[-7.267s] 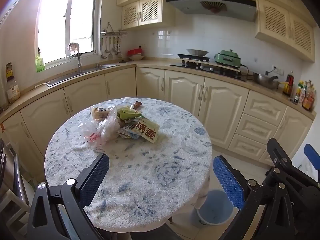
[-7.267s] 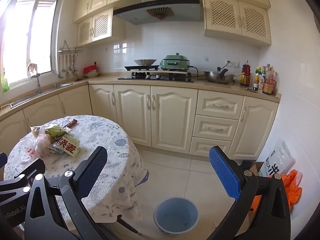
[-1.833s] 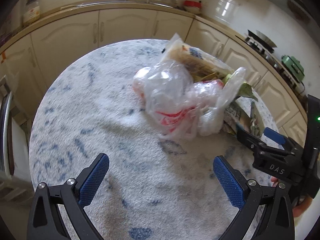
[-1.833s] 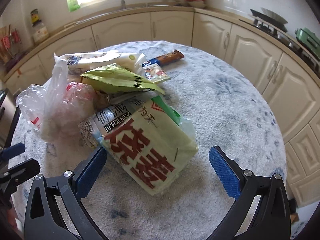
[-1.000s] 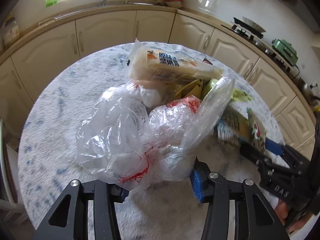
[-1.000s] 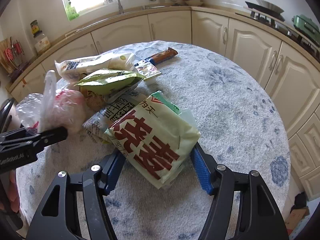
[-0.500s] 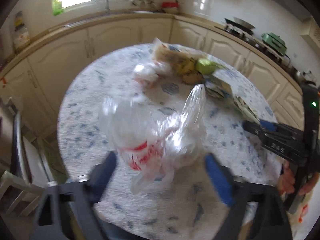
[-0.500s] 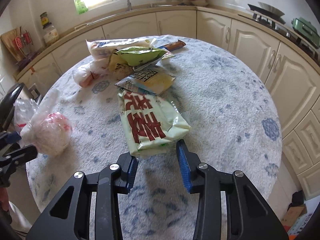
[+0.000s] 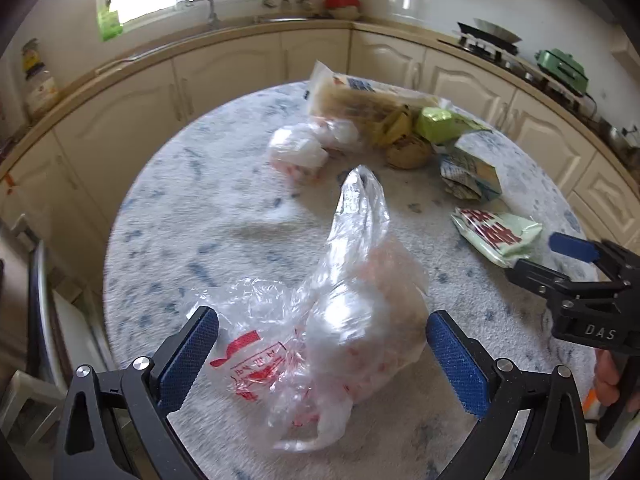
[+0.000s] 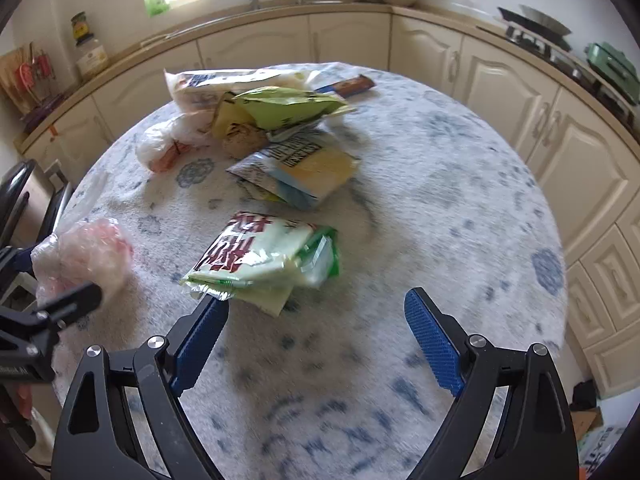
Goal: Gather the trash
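Observation:
A round table (image 9: 200, 208) under a blue-flecked white cloth carries the trash. A clear plastic bag with red print (image 9: 340, 320) sits on the cloth between the fingers of my left gripper (image 9: 320, 332). Its jaws are opening and the pads stand clear of the bag. A green-and-white packet with red characters (image 10: 264, 260) lies flat just ahead of my right gripper (image 10: 316, 312). That gripper's jaws are also opening, with only cloth between them. The packet's near corner lies by the left fingertip. In the left wrist view the packet (image 9: 496, 236) and the right gripper (image 9: 548, 258) show at the right.
The other trash is piled at the table's far side: a long bread packet (image 9: 360, 96), a green wrapper (image 9: 444, 124), a yellow-blue packet (image 10: 304, 172), a small knotted bag (image 9: 300, 148) and a snack bar (image 10: 352, 84). Cream cabinets ring the table. A chair (image 9: 40, 300) stands left.
The left gripper pulled the plastic bag back out of the pile and let go of it. The right gripper dragged the green-and-white packet away from the pile and released it.

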### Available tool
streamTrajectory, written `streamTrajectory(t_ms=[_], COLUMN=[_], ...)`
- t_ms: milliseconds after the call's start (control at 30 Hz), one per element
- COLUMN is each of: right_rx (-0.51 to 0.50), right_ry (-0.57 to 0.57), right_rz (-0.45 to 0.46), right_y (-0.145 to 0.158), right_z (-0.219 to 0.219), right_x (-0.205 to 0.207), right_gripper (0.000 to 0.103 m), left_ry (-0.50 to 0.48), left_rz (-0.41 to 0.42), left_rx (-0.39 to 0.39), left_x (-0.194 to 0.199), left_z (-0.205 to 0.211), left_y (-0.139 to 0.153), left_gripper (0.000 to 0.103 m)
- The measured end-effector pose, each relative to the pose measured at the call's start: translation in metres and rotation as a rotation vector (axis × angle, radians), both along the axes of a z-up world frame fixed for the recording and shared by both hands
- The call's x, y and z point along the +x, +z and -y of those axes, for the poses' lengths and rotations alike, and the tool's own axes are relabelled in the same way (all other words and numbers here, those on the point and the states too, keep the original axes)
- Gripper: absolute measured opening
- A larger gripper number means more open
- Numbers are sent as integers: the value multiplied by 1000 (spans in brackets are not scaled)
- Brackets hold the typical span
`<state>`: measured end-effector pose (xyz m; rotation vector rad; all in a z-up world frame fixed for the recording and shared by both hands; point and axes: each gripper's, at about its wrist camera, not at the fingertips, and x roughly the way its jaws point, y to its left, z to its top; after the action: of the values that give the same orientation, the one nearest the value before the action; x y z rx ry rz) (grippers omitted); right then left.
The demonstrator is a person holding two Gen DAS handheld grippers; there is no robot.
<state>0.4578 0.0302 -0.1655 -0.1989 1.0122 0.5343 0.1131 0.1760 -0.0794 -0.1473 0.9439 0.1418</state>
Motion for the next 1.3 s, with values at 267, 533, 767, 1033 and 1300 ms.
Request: streamTrajectory(t_ms=[267,533,767,1033,1300], right_rx=[24,-12,19,43,67], right_ry=[67,86,61,19,-37], right_rz=[-31,29,40,61,86], right_y=[-7,-15,-8,5,20], right_z=[-27,-49,-34,-11,23], right_x=[2,6,-4,-19,-32], right_gripper=[101,95,89,89,88], left_ry=[-1,82,89,35,-22], left_rz=[12,44,39,52,64], left_rx=[-19,10,-38,-58,-79], left_x=[9,11,7,-1,-6], left_z=[-6,-9,-16,2,23], left_y=[-18,-18,-10,3,13], left_gripper=[102,68,59,48,9])
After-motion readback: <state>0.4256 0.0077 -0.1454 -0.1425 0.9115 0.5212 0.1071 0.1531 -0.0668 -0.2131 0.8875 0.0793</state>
